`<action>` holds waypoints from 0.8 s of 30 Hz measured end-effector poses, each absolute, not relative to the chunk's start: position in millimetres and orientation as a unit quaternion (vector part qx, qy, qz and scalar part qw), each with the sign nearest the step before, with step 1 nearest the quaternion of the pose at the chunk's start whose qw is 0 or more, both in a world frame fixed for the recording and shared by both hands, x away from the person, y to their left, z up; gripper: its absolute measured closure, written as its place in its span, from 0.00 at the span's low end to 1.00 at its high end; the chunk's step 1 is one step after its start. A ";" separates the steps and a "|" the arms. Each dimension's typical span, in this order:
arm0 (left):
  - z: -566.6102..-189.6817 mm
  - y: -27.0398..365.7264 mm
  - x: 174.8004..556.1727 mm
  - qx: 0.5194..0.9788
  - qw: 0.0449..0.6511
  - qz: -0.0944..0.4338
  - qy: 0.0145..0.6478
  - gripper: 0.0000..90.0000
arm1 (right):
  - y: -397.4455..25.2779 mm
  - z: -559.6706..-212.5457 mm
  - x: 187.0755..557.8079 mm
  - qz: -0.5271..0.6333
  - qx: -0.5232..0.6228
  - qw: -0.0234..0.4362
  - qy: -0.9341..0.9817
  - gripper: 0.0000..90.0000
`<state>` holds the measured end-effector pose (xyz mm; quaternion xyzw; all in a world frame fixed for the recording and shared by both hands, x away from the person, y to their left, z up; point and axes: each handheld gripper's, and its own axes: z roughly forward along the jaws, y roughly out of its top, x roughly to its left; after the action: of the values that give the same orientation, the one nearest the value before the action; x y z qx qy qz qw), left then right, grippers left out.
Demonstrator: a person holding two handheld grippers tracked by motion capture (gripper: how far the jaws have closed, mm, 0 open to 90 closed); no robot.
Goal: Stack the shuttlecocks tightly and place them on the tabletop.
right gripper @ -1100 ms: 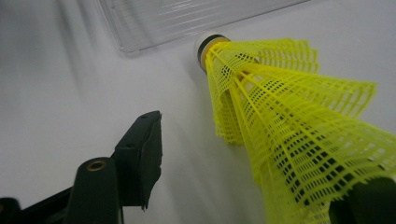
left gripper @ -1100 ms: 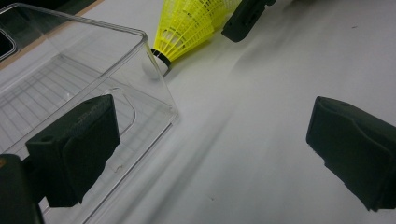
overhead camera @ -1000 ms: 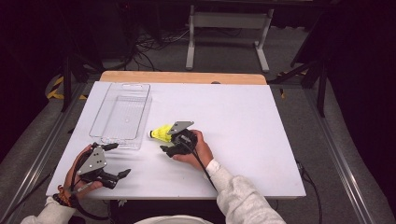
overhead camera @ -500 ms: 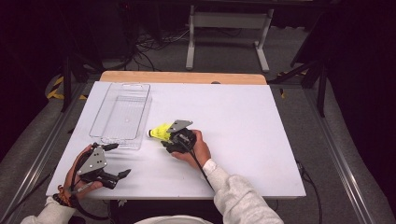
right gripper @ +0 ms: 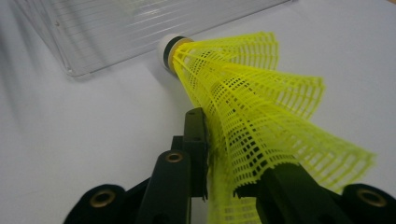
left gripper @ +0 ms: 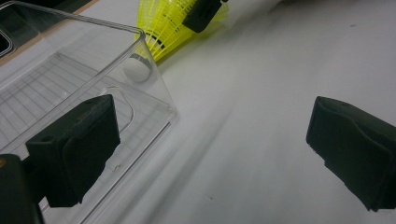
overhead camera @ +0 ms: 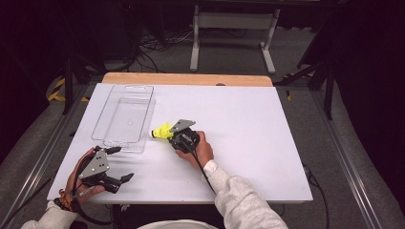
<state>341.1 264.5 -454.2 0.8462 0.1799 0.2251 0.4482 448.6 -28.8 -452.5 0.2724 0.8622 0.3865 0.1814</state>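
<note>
A yellow plastic shuttlecock (overhead camera: 162, 131) with a white cork tip (right gripper: 166, 50) is held just right of a clear plastic bin (overhead camera: 125, 114). My right gripper (overhead camera: 173, 134) is shut on the shuttlecock's mesh skirt (right gripper: 252, 121), its cork pointing toward the bin's near corner. In the left gripper view the shuttlecock (left gripper: 164, 21) lies beyond the bin's corner (left gripper: 154, 88). My left gripper (overhead camera: 120, 164) stands open near the table's front left edge, nothing between its jaws, one jaw overlapping the bin (left gripper: 56, 84) in its own view.
The white table top (overhead camera: 267, 133) stretches to the right of the hands, with a wooden strip (overhead camera: 191, 78) along its far edge. Metal stand legs (overhead camera: 229, 33) and cables lie on the floor beyond.
The right gripper with the shuttlecock has shifted slightly, staying by the bin's corner. The left gripper has not moved.
</note>
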 end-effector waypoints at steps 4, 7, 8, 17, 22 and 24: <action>-454.2 264.6 341.1 0.846 0.448 0.225 0.180 0.04 | -26.1 -451.9 448.6 0.384 0.266 0.185 0.865 0.94; -454.2 264.8 341.4 0.846 0.448 0.226 0.179 0.04 | -25.7 -451.3 448.5 0.383 0.262 0.187 0.866 0.95; -454.2 264.8 341.5 0.846 0.448 0.225 0.179 0.04 | -25.8 -451.0 448.3 0.384 0.262 0.188 0.866 0.95; -454.1 264.9 341.2 0.846 0.449 0.226 0.180 0.04 | -30.7 -447.8 445.9 0.388 0.258 0.189 0.864 0.96; -454.0 264.9 341.3 0.846 0.447 0.227 0.179 0.04 | -37.8 -445.5 444.7 0.395 0.260 0.191 0.860 0.96; -454.0 265.0 341.4 0.846 0.447 0.227 0.179 0.04 | -41.4 -444.1 444.4 0.398 0.261 0.191 0.858 0.96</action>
<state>341.4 265.0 -454.0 0.8464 0.1792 0.2269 0.4472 444.4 -41.4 -444.1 0.2611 0.8583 0.3983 0.1912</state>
